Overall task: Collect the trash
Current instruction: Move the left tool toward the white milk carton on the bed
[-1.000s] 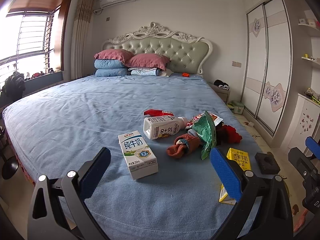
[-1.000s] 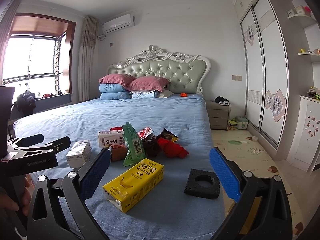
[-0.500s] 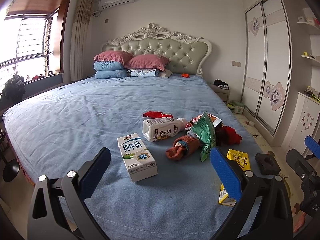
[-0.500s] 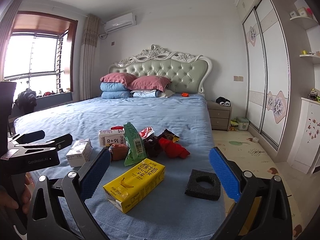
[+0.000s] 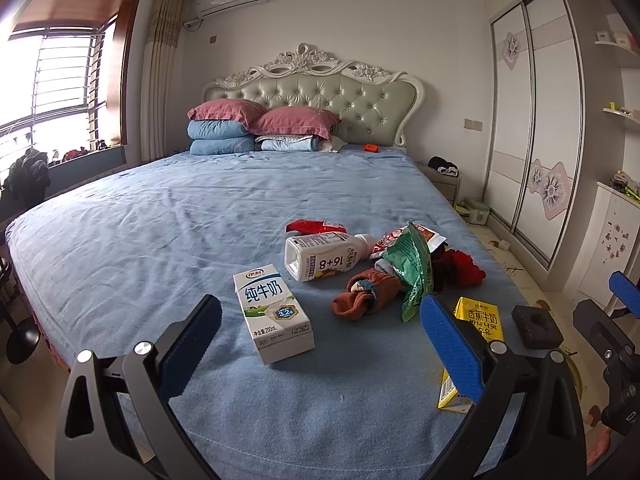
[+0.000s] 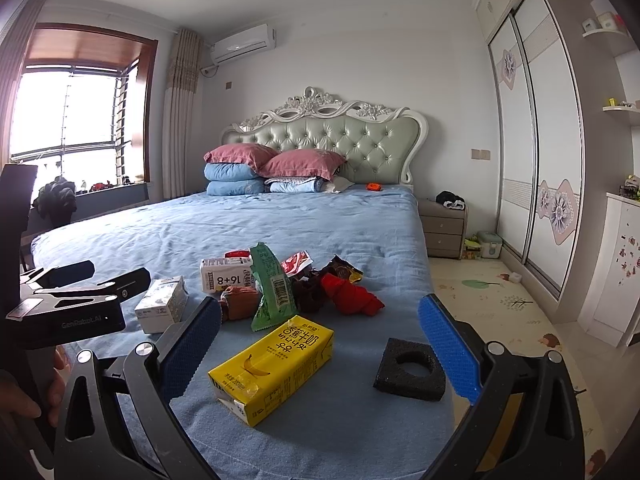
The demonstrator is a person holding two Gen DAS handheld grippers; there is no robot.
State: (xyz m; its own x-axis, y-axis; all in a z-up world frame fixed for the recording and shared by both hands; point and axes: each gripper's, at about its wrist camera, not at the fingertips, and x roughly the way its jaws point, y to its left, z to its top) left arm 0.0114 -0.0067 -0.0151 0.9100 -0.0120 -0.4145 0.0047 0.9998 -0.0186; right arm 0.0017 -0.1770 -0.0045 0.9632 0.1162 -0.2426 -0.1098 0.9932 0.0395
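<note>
On the blue bed (image 6: 340, 216), the yellow banana-milk carton (image 6: 272, 366) lies at lower centre between the wide-spread, empty right tongs (image 6: 320, 354), long axis slanting toward upper right; the wide, empty left tongs (image 5: 320, 338) face the white milk carton (image 5: 274, 312).

A wide bed (image 5: 168, 232) with a blue cover fills the room, its tufted green headboard (image 5: 320, 96) framed in carved white. Two red pillows (image 5: 294, 120) lie on folded blue bedding (image 5: 220, 136) at the head, and a small orange object (image 5: 371, 147) sits near the headboard. An air conditioner (image 6: 244, 42) hangs on the wall beside the curtain (image 6: 182, 112) and barred window (image 6: 68, 112). A grey nightstand (image 6: 444, 232) stands just beside the bed, dark clothing heaped on it. A sliding wardrobe (image 6: 532, 140) with flower motifs lines the right wall, above a patterned floor mat (image 6: 496, 300).
</note>
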